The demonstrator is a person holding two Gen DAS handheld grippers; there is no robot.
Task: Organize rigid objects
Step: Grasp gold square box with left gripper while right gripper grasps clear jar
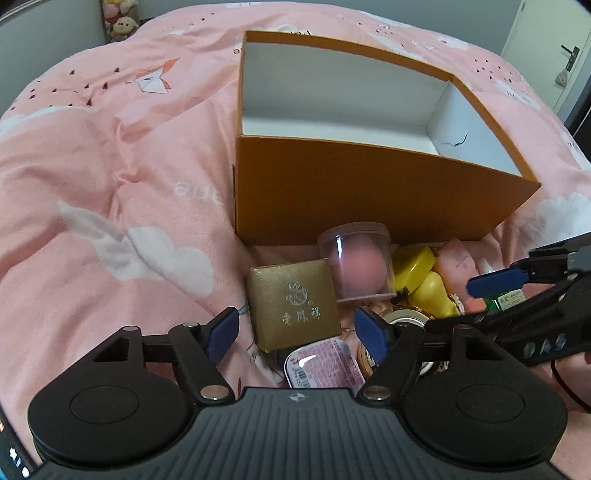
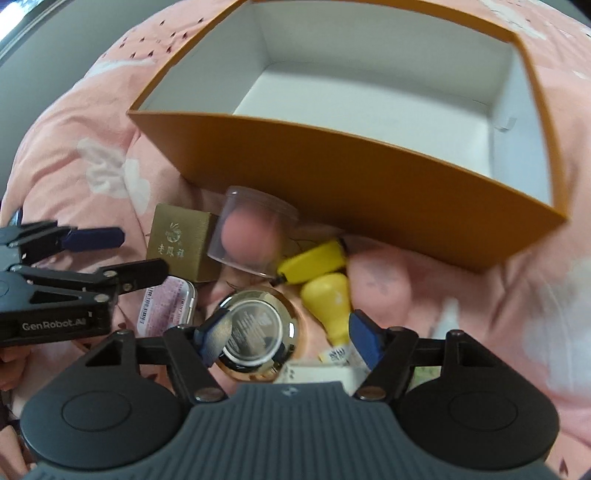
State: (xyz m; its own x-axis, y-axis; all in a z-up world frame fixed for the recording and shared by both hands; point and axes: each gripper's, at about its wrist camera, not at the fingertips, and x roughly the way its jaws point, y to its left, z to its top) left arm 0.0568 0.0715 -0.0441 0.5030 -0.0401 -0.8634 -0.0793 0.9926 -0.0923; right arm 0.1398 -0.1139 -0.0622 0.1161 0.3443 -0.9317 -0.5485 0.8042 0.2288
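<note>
An empty orange box [image 1: 369,192] with a white inside stands on the pink bed; it also shows in the right wrist view [image 2: 332,166]. In front of it lie a gold box [image 1: 293,302], a clear jar with a pink sponge [image 1: 356,260], a yellow bottle [image 1: 432,280], a pink tin [image 1: 321,365] and a round metal tin [image 2: 255,328]. My left gripper [image 1: 297,334] is open over the gold box and the pink tin. My right gripper [image 2: 288,334] is open above the round tin and the yellow bottle [image 2: 328,295].
The pink quilt [image 1: 110,184] covers the bed, with wide room left of the box. Plush toys [image 1: 120,18] sit at the far left corner. A door [image 1: 554,55] is at the far right. A pink tube [image 1: 460,266] lies beside the yellow bottle.
</note>
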